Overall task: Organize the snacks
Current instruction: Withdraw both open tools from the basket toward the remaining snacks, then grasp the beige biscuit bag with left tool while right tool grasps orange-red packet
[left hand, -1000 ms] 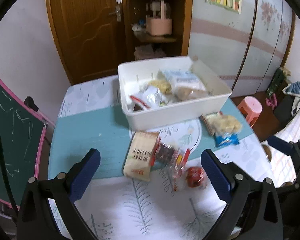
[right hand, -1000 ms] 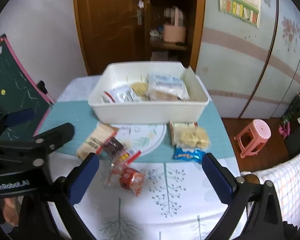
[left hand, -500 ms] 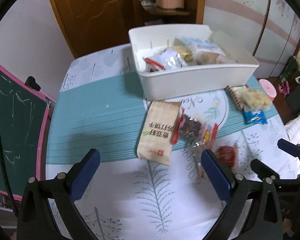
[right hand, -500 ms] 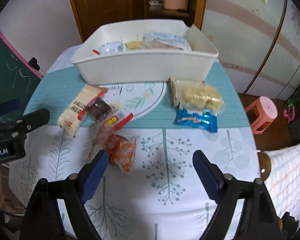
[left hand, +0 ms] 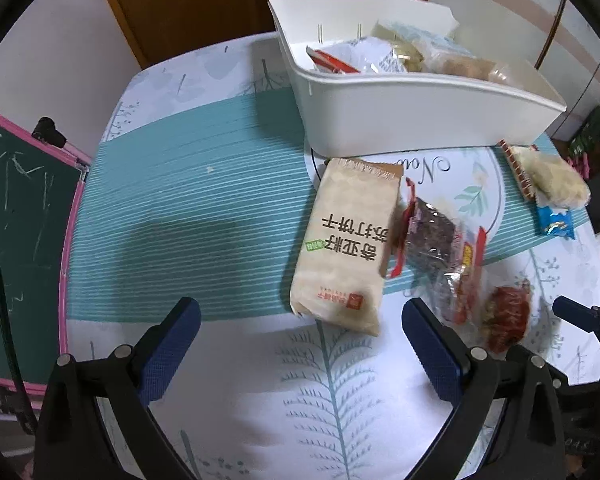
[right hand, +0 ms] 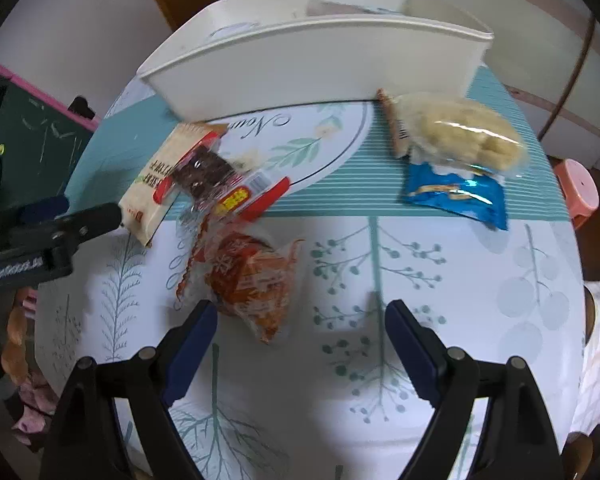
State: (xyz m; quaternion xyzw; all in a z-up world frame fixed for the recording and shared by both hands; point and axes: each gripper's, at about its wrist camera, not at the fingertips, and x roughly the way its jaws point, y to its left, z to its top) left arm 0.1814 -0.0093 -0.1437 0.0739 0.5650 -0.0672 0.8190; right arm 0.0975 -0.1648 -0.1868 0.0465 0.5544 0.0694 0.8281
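A white bin (left hand: 420,116) (right hand: 300,68) at the far side of the table holds several snack packs. In front of it lie a beige cracker pack (left hand: 348,244) (right hand: 160,184), a dark clear-wrapped pack with red edges (left hand: 436,240) (right hand: 220,180), an orange-red pack (right hand: 252,280) (left hand: 506,316), a pale puffed-snack bag (right hand: 460,132) (left hand: 552,180) and a blue pack (right hand: 456,196) (left hand: 556,224). My left gripper (left hand: 300,344) hangs open just short of the cracker pack. My right gripper (right hand: 300,332) is open, its left finger beside the orange-red pack; nothing is held.
A green chalkboard with a pink frame (left hand: 20,220) stands left of the table. A wooden door (left hand: 188,4) and shelf are behind the bin. A pink stool (right hand: 578,188) stands on the floor at the right. The near tablecloth (left hand: 300,400) is bare.
Both grippers have come down and tilted toward the table, so the loose snacks look larger and nearer. The right gripper's jaws have narrowed a little. No snack has moved.
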